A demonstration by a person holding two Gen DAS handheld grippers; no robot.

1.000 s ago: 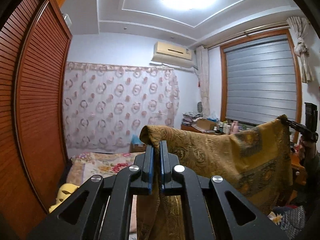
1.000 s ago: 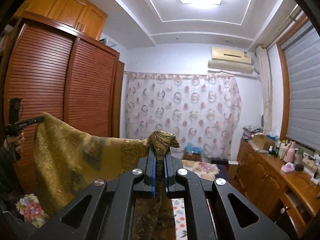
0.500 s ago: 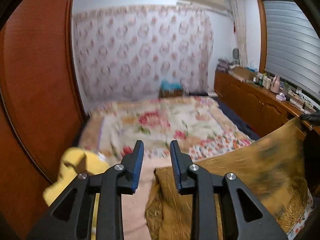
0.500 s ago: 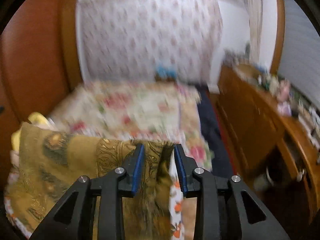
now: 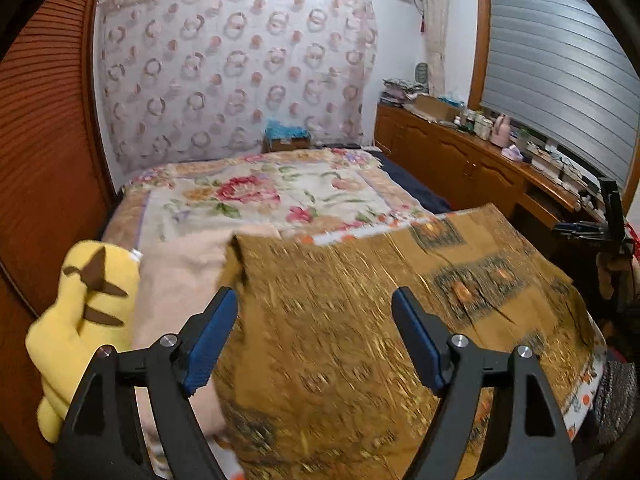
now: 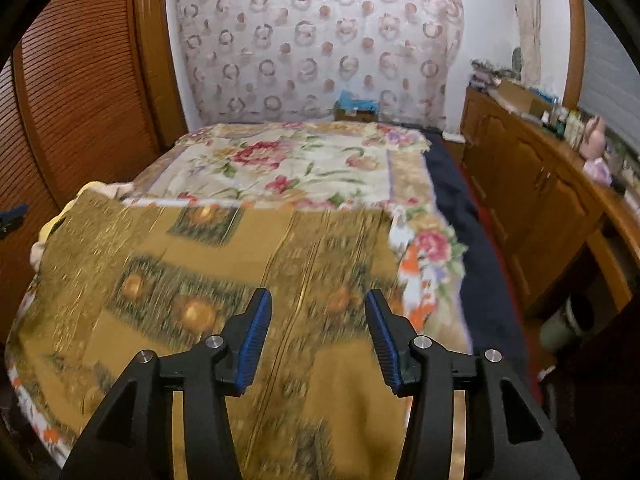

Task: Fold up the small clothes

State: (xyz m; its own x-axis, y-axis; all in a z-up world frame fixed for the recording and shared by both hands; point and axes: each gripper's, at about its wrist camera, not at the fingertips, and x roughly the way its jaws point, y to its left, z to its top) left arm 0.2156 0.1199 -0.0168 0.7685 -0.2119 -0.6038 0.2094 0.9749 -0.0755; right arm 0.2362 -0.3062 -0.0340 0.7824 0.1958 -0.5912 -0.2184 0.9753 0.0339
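Note:
A mustard-gold patterned cloth [image 5: 360, 312] lies spread flat over the near end of the bed; it also shows in the right wrist view [image 6: 240, 280]. My left gripper [image 5: 316, 316] is open and empty, hovering above the cloth's left part. My right gripper [image 6: 318, 320] is open and empty above the cloth's right part. The right gripper [image 5: 584, 228] also shows at the right edge of the left wrist view, beside the cloth.
The bed has a floral quilt [image 5: 260, 196] beyond the cloth. A yellow plush toy [image 5: 80, 308] and a pink blanket [image 5: 180, 272] lie at the left. A louvred wardrobe [image 6: 80, 92] stands left, a wooden dresser [image 6: 552, 192] right.
Both grippers held the cloth up by its top corners a second ago. They swung down, released it, and opened wide. The cloth now lies flat on the bed.

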